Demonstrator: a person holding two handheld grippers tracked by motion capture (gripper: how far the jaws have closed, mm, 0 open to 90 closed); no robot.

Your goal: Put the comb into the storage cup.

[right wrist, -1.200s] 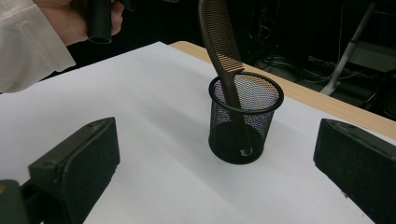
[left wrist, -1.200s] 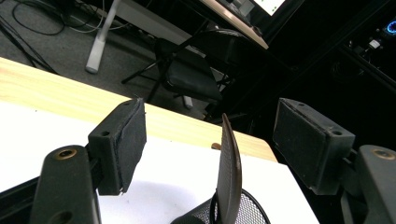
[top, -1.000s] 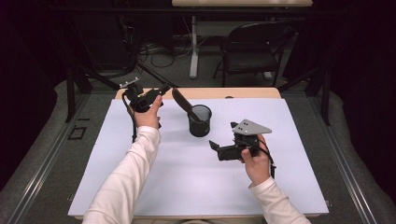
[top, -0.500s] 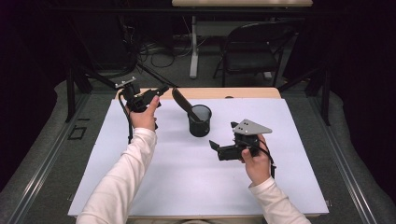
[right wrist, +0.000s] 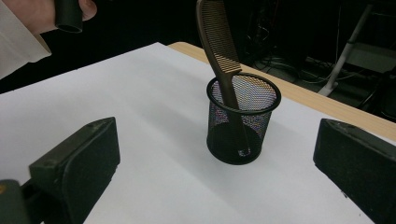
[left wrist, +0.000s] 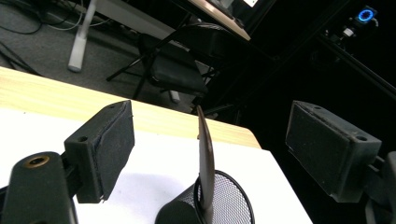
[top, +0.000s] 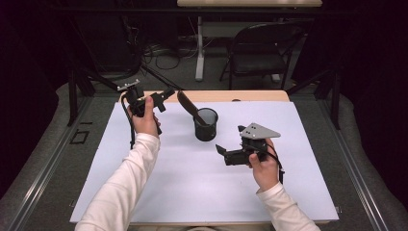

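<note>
A brown comb stands tilted in a black mesh cup on the white sheet, its top leaning left. My left gripper is raised just left of the comb's top. Its jaws have just been opening and are open. The comb shows between them without touching either pad, and the cup sits below. My right gripper hovers open to the right of the cup, pointing at it with nothing between its pads.
The white sheet covers a wooden table whose bare strip runs along the far edge. Behind it stand a black folding chair and a desk leg, with cables on the floor. Dark frame bars flank both sides.
The left gripper's jaws stand slightly wider apart than before. The comb, the cup and the right gripper have not moved.
</note>
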